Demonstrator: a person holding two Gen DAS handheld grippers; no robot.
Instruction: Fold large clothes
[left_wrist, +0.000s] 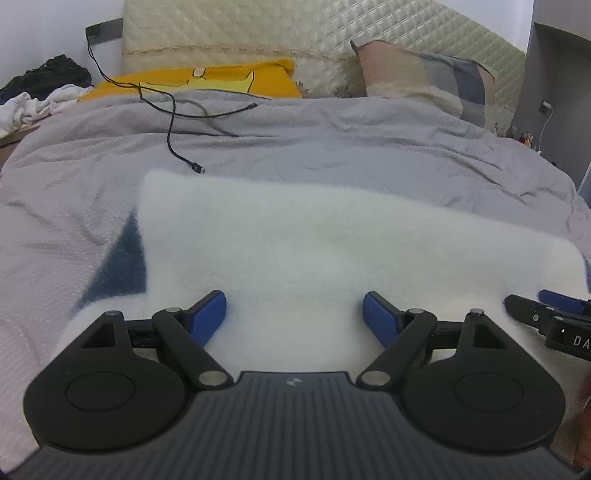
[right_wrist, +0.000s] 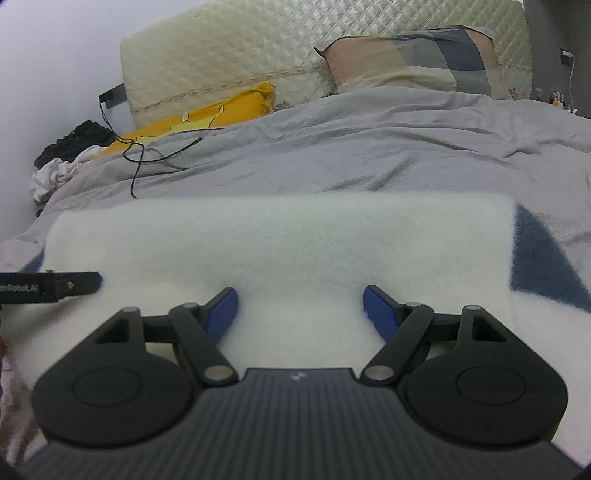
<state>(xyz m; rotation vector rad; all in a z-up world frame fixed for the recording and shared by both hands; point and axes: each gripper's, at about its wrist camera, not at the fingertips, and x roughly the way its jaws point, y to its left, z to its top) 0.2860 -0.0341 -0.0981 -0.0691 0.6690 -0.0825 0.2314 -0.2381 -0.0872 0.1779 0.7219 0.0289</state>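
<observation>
Both tools, left and right, are held released side by side over the white garment, which is spread on the bed, seemingly so its near edge can be gripped.

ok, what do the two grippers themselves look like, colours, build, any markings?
Both match: the left gripper and right gripper have blue finger pads on black linkage arms with silver pivot pins, round black side discs and a ribbed dark grey body with a small white logo. The neighbouring gripper's side carries white lettering, only partly readable. No cables or sleeves visible.
</observation>
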